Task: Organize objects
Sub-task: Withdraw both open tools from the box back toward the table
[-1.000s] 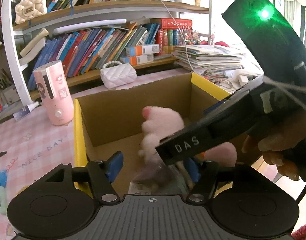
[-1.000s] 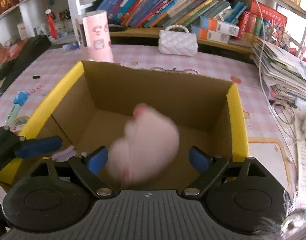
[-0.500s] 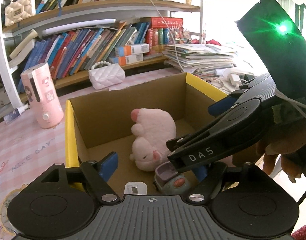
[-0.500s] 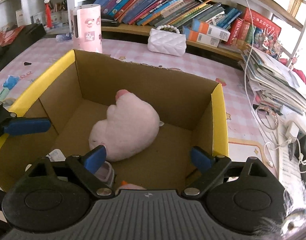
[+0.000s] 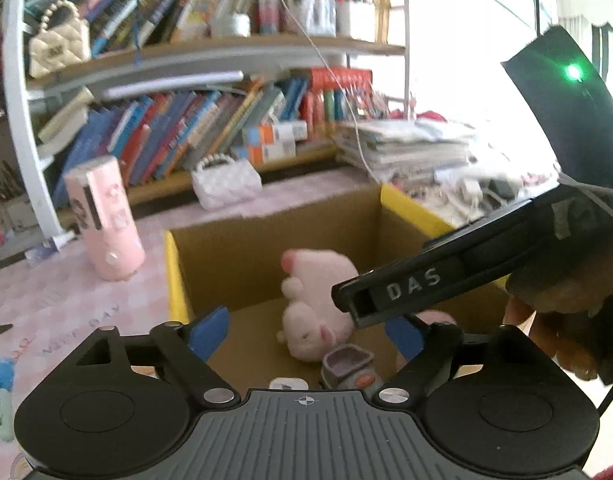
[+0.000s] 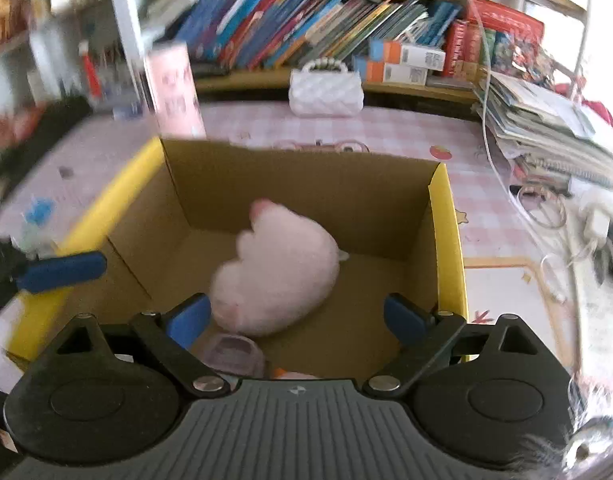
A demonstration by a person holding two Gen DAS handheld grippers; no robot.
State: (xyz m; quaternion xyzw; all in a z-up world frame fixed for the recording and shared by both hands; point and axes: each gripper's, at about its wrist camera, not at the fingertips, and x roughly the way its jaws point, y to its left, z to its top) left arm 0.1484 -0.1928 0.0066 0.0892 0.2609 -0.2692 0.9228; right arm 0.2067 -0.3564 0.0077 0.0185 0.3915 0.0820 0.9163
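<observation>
Two grippers hover over the cardboard box (image 6: 306, 184), both with fingers spread apart and nothing between them. A second ago the pink plush toy (image 6: 274, 276) was a falling blur between the right gripper's fingers; now it lies on its side on the box floor, near the back wall, and has not shifted in the last half second. The right gripper (image 6: 294, 318) has drawn back and up a little since then, so the drop looks finished and that hand is free for the next item, judging by how things lie. The left gripper (image 5: 306, 330) looks into the same box from the other side. Near the front of the box sits a small purple-grey toy (image 5: 348, 364), with a white piece (image 5: 286, 384) beside it, both half hidden behind the gripper body. Motion blur smears the table edge, so the small bits lying there cannot be identified.
</observation>
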